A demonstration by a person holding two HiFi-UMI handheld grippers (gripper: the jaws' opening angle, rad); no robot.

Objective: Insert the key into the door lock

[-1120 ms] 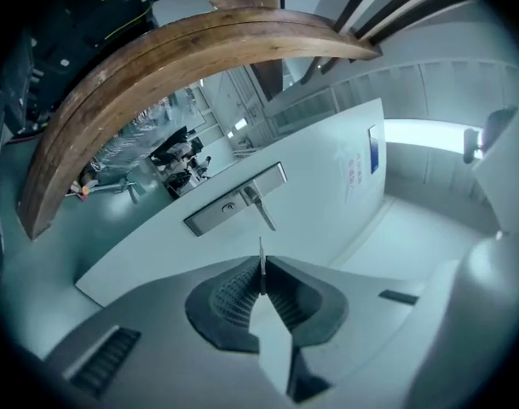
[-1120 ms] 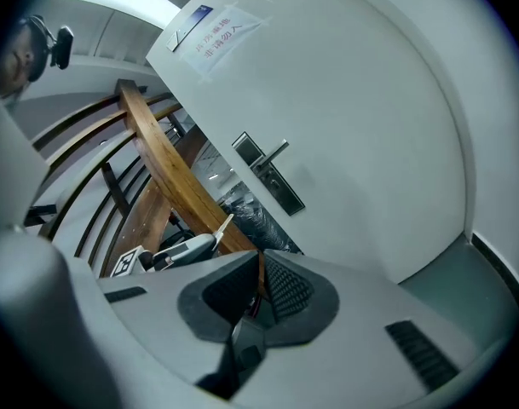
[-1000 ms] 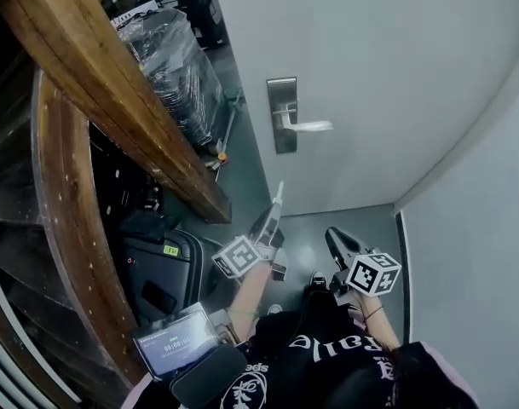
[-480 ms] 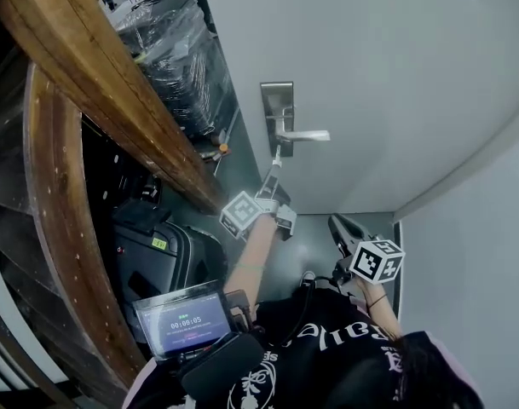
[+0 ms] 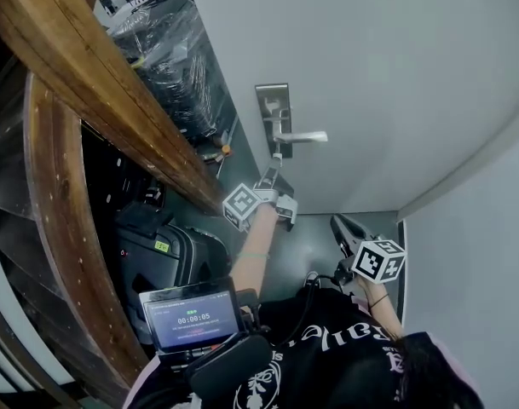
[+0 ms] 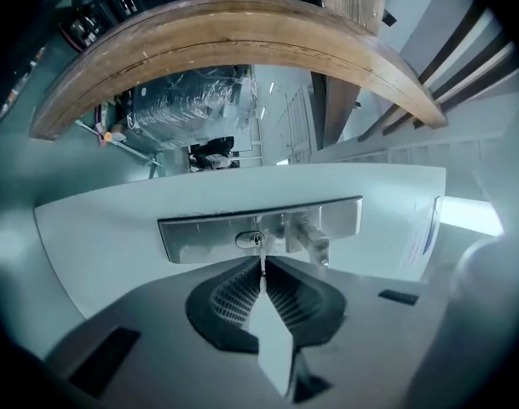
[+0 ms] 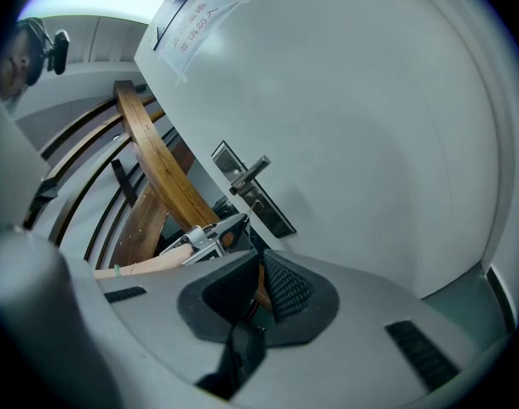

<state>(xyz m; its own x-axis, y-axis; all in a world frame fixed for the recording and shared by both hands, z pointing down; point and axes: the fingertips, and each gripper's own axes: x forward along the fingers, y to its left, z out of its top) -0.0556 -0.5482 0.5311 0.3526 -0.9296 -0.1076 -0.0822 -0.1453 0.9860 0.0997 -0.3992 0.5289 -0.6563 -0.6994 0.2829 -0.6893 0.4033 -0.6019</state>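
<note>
Though short before, key (image 6: 261,262) now at keyhole (image 6: 250,239).

Screen (image 5: 191,319) timer 00:00:05, shirt lettering (image 5: 327,336) illegible

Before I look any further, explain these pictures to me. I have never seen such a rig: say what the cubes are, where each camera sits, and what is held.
There is no robot here. A person stands at a white door with a two-jaw gripper in each hand; the marked cubes are parts of those grippers. The head view comes from a camera on the person's head, looking steeply down. The other two views come from cameras riding on the grippers, looking along their jaws. The left gripper is shut on a key, whose tip is at the keyhole in the steel lock plate, below the door handle. The right gripper hangs back, jaws together, holding nothing.
</note>
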